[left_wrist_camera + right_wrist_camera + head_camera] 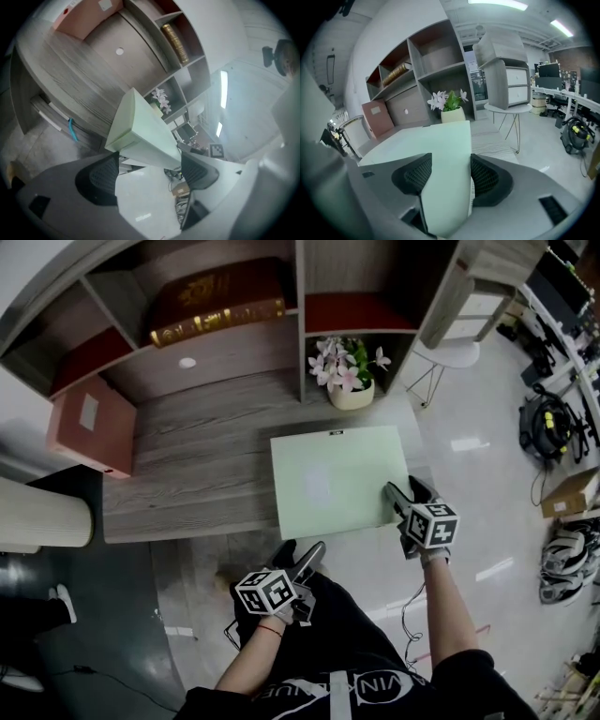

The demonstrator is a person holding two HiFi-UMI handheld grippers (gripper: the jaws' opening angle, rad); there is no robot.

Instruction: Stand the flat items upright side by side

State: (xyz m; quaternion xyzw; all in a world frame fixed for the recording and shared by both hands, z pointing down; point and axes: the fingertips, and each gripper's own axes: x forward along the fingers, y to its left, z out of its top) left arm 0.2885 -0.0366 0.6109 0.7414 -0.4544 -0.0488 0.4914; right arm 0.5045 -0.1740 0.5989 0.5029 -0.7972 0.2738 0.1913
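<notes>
- Clenching the near right corner of the flat green book (333, 474) on the desk (202, 470): right gripper (405, 493).
- Left gripper (302, 554): jaws released, empty, near the book's left corner.

Pale mint green all over, that book (337, 479), with one small dark mark at its far edge; the bench (202, 460) beneath runs in long streaks of grey wood grain; left tongs (302, 559) and right tongs (405, 495) each carry a cube of black-and-white squares; their pads (415, 176) are black with a fine mesh; a dusty pink box (92, 423); a dark brown volume (217, 301) lettered in gold; pink-white flowers (342, 364) with green leaves, cream pot (352, 395); glossy pale grey floor (469, 484).
</notes>
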